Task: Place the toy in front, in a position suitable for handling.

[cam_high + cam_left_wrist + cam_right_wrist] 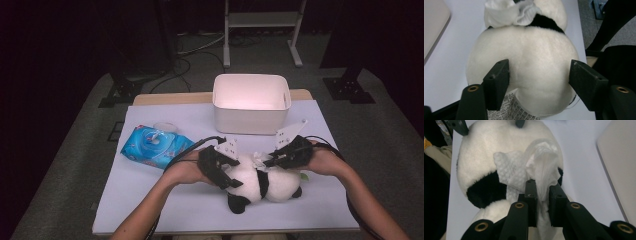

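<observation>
While the plush panda lies on its side near the front edge of the white counter, both sets of tongs are right on it. Going left to right across the high view: there's a blue pack of wet wipes lying flat at the left, well apart from the toy, with a small white lid-like thing just behind it. Then comes the left tongs, held at the panda's left end. In the left gripper view its two black jaws stand fairly wide and straddle the round white body, one jaw on each flank; the pads look pressed into the fur on the one side and sit right against it on the other, so I'd say it's got the panda clamped. A printed tag pokes out under the toy, right by the jaws.

Next over, the right tongs sits above the panda's back. Its jaws are nearly closed and pinch a crumpled white wipe, which lies draped on the panda's white and black fur. In the high view the wipe sits on top of the toy, between the two tongs.

Behind all this, a white bin stands at the back of the counter.
</observation>
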